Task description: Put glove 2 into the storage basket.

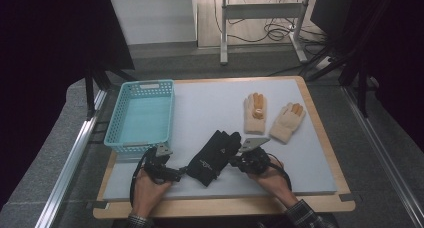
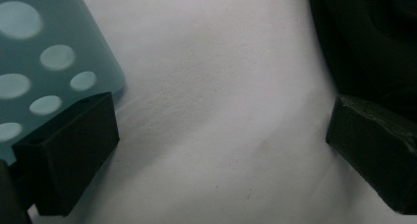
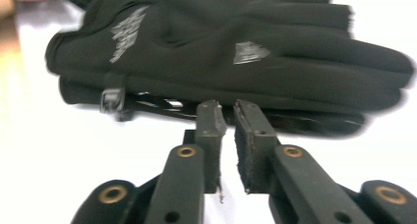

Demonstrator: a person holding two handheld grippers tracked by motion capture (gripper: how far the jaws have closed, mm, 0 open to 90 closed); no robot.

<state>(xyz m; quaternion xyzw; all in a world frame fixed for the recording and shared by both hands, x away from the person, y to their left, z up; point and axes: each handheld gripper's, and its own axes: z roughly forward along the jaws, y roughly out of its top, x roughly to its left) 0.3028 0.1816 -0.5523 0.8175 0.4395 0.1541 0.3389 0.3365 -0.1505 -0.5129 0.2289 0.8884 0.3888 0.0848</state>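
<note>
black gloves (image 1: 214,157) stacked at the mat's near middle, soft, limp, light; best pinched at the cuff. right gripper (image 3: 226,117) jaws narrowly apart, holding nothing, just beside them. left gripper (image 2: 216,150) wide apart near the teal basket (image 1: 142,115).

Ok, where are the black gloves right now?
High view: the black gloves lie at the mat's near edge between both tongs, right of the blue basket.
</note>
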